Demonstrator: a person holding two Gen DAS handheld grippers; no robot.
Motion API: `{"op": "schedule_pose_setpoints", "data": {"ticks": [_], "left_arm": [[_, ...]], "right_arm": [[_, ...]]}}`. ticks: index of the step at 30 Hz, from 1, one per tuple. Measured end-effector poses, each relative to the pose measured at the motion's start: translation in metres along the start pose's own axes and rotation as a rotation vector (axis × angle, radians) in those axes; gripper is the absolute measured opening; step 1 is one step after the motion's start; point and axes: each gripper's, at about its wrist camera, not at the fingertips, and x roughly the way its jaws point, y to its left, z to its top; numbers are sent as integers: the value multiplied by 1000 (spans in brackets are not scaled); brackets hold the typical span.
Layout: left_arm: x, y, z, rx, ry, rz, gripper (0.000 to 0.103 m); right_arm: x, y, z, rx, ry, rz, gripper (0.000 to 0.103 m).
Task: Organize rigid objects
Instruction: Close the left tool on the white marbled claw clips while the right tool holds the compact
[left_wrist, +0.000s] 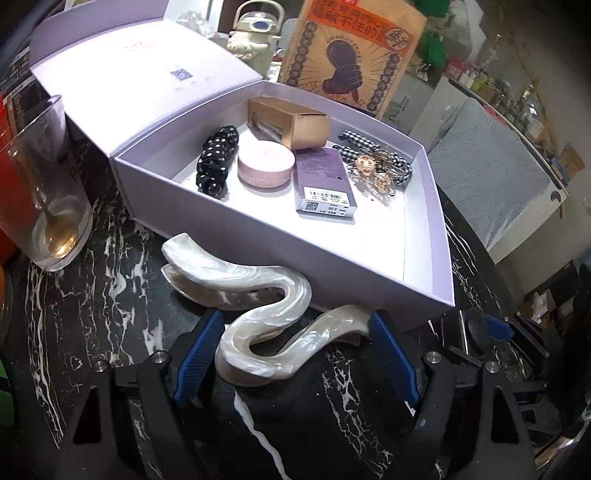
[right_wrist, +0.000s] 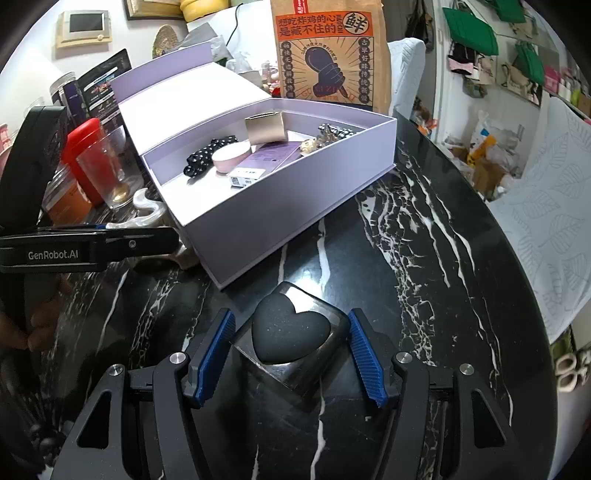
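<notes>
A wavy pearl-white hair clip (left_wrist: 266, 317) lies on the black marble table (left_wrist: 110, 280) against the front of an open lilac box (left_wrist: 280, 240). My left gripper (left_wrist: 295, 317) spans its lower curves, both blue pads touching it. In the right wrist view, a dark clear case holding a black heart-shaped sponge (right_wrist: 291, 332) stands on the table in front of the box (right_wrist: 280, 206). My right gripper (right_wrist: 291, 314) is shut on it, a pad against each side. The box holds a polka-dot hair tie (left_wrist: 218, 162), a pink round compact (left_wrist: 266, 166), a gold carton (left_wrist: 291, 123) and a purple carton (left_wrist: 325, 181).
A glass with a spoon (left_wrist: 48, 192) stands left of the box, with a red container (right_wrist: 83, 147) behind it. A brown printed paper bag (right_wrist: 325, 51) rises behind the box. The round table's edge (right_wrist: 524, 295) curves away on the right.
</notes>
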Motion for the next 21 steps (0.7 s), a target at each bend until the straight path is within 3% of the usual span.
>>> {"op": "schedule_pose_setpoints", "data": {"ticks": [2,4,10,21], "left_arm": [[-2,-2,-3,20,-18,-3,80],[-8,-3,-7,38,-68,8,64],[-20,-5,-9,72,-110,-1,44],[-26,0,-27,49,-59,-66,40]], "right_arm": [[0,0,0,-3,1,-5,63],[1,0,1,-4,2,-9,63],[1,0,1,1,1,-18,63],[-2,3,-3,-12,5,-15,63]]}}
